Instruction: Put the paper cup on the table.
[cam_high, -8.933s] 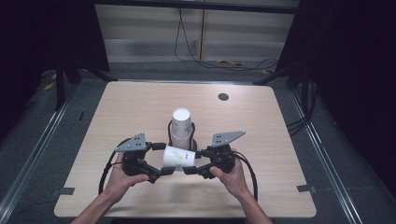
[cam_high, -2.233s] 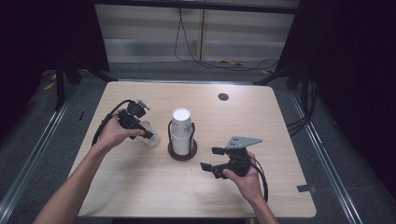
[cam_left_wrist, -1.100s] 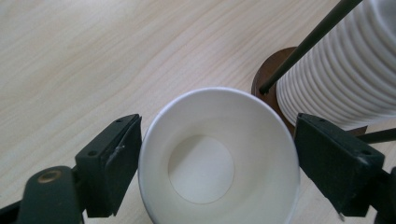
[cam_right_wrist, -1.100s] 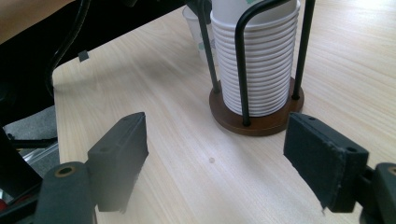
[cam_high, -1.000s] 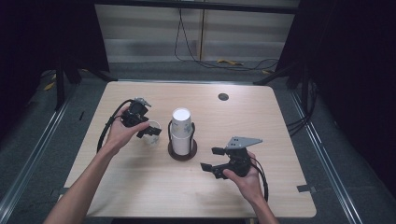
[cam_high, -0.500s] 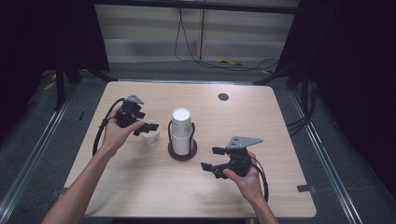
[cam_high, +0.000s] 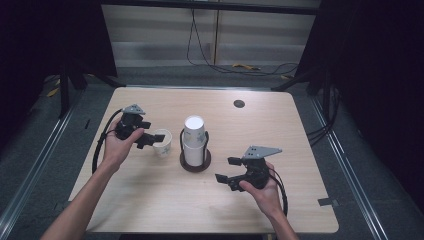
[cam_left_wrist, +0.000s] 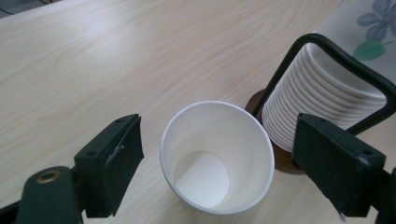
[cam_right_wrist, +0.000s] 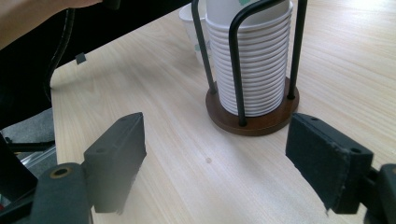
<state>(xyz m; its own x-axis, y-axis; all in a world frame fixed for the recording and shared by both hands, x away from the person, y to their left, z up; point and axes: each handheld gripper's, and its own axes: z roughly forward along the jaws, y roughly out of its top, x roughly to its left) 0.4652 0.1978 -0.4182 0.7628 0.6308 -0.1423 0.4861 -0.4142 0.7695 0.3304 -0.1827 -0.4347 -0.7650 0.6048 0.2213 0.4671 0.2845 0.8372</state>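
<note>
A loose white paper cup with a floral print stands upright on the table, left of a stack of paper cups in a black wire holder with a round wooden base. My left gripper is open just left of the loose cup. In the left gripper view the cup sits between the jaws with a gap on each side, and the stack is behind it. My right gripper is open, right of the holder; its jaws have just been opening with nothing between them, and they face the stack.
The pale wooden table has a small black round disc near its far edge. Black cables trail from both grippers. Dark floor and rails surround the table.
The left hand has drawn back a little to the left, and the loose cup stands free on the table. The right hand has stayed put.
</note>
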